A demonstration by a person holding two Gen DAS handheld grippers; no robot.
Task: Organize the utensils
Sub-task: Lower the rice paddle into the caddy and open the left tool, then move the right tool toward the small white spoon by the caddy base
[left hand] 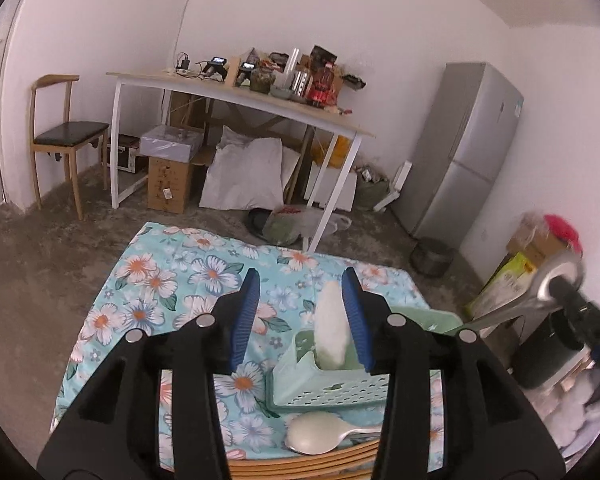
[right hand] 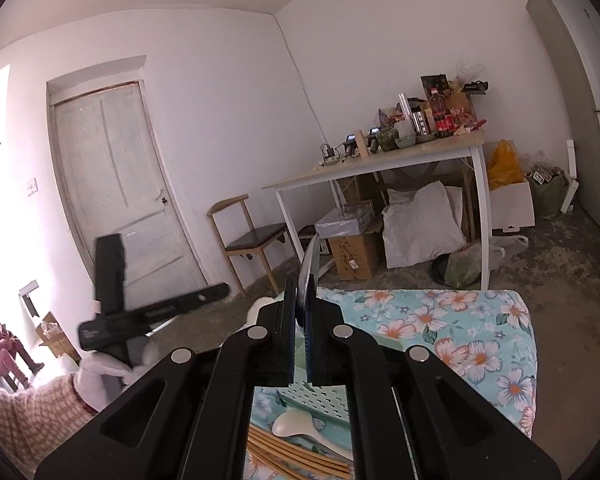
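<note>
A pale green perforated utensil holder [left hand: 324, 388] stands on the floral cloth [left hand: 172, 280], with a white spatula [left hand: 332, 328] upright in it. My left gripper [left hand: 300, 312] is open and empty above the holder, the spatula just inside its right finger. A white rice spoon [left hand: 320, 436] and wooden chopsticks [left hand: 300, 464] lie in front of the holder. My right gripper [right hand: 300, 316] is shut on a metal spoon [right hand: 310, 272], held upright on edge above the holder [right hand: 316, 400]. The metal spoon [left hand: 548, 280] also shows at the right of the left wrist view.
The rice spoon [right hand: 296, 428] and chopsticks [right hand: 292, 456] show under the right gripper. A white desk [left hand: 236, 96] with clutter, a wooden chair [left hand: 64, 136], boxes and a grey fridge [left hand: 468, 148] stand beyond the cloth. A person sits at far left [right hand: 0, 340].
</note>
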